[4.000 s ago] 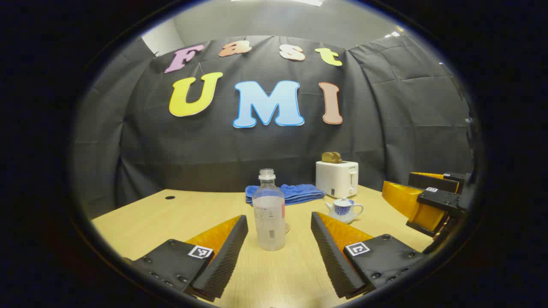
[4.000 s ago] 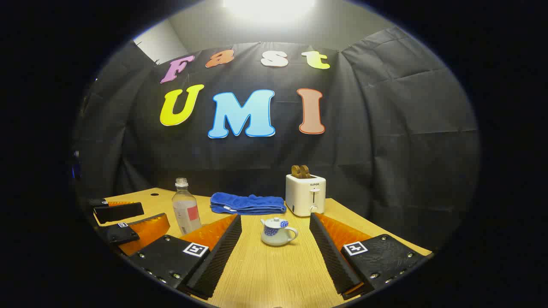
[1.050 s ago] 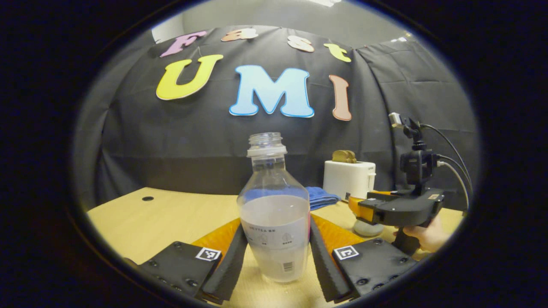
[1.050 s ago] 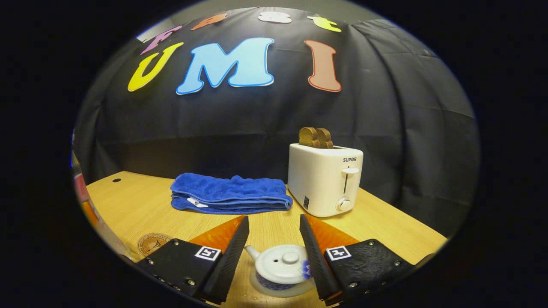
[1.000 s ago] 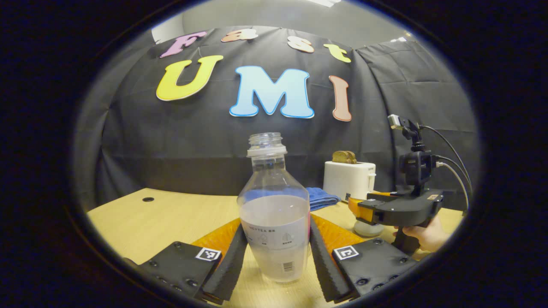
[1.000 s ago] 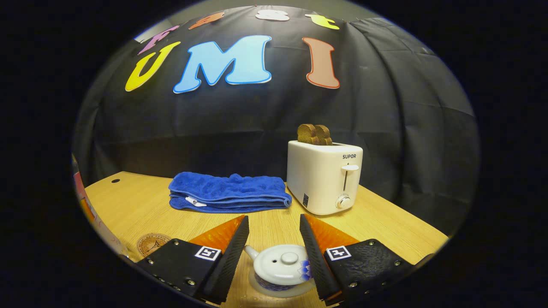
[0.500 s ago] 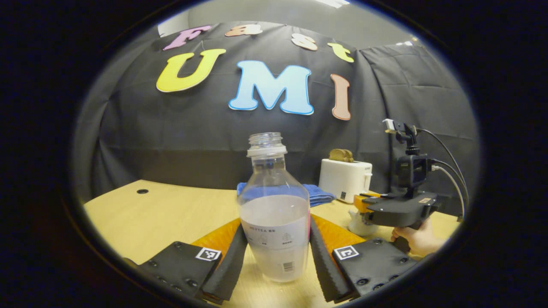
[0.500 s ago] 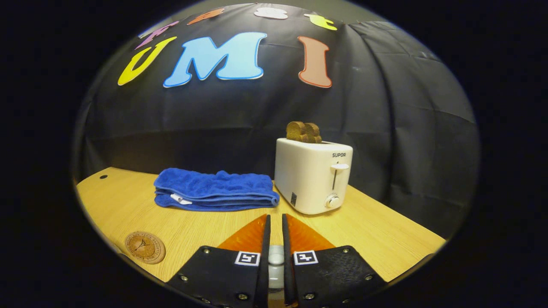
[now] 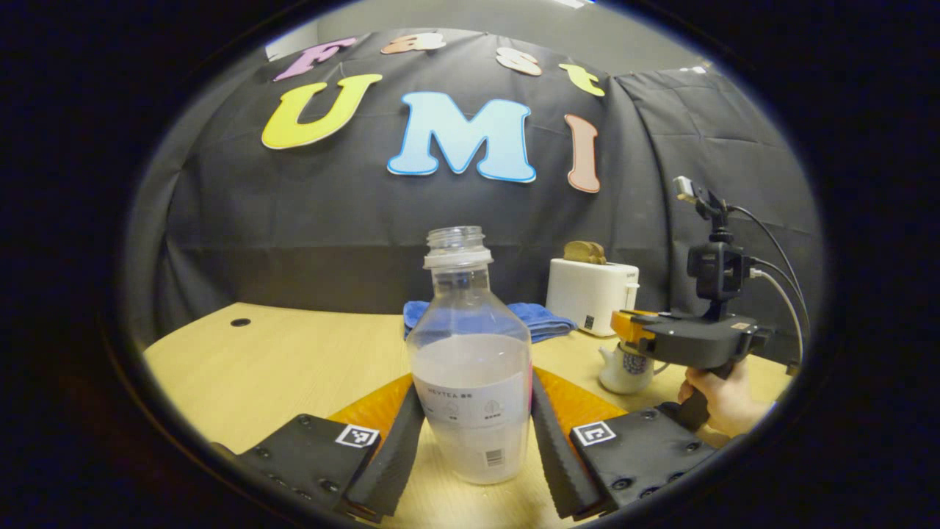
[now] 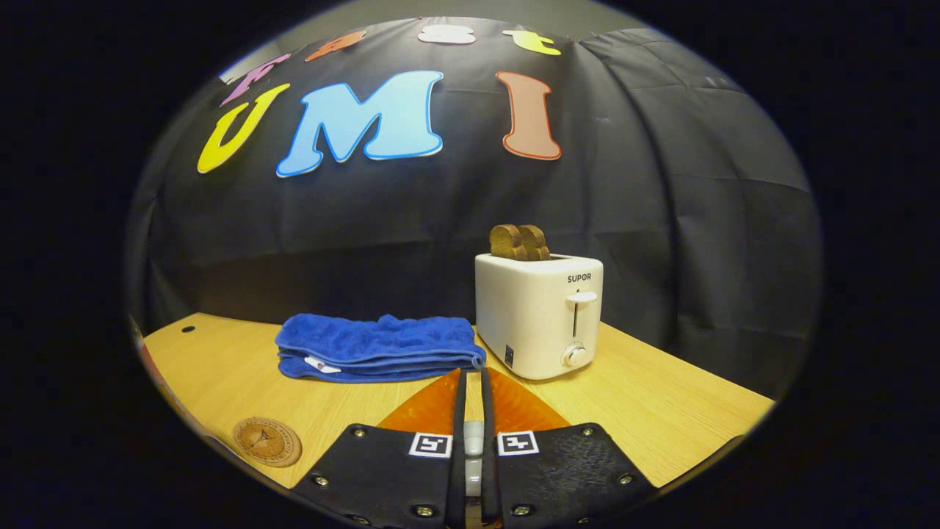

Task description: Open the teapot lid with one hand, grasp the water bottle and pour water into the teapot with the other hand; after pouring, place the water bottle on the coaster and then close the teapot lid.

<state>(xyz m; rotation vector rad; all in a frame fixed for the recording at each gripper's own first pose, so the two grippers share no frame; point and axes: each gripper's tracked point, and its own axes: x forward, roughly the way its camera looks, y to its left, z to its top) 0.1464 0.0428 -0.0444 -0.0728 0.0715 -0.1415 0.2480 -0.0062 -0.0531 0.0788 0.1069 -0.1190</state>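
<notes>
Wooden table [image 10: 661,411], black-cloth booth. Nearest in the left gripper view: left gripper [image 9: 476,448] has both fingers pressed on the uncapped water bottle [image 9: 470,367], part full, upright; whether its base is off the table I can't tell. Farther right, the right gripper [image 9: 624,330] hangs just above the teapot [image 9: 626,367]. In the right gripper view its jaws are nearly shut on the lid knob [image 10: 474,441]. Coaster [image 10: 266,441] sits bare, front-left. Towel [image 10: 378,345] and toaster [image 10: 540,312] at the back. Judgement: lid opening and bottle grasp underway; pour, coaster placement and lid closing remain.
</notes>
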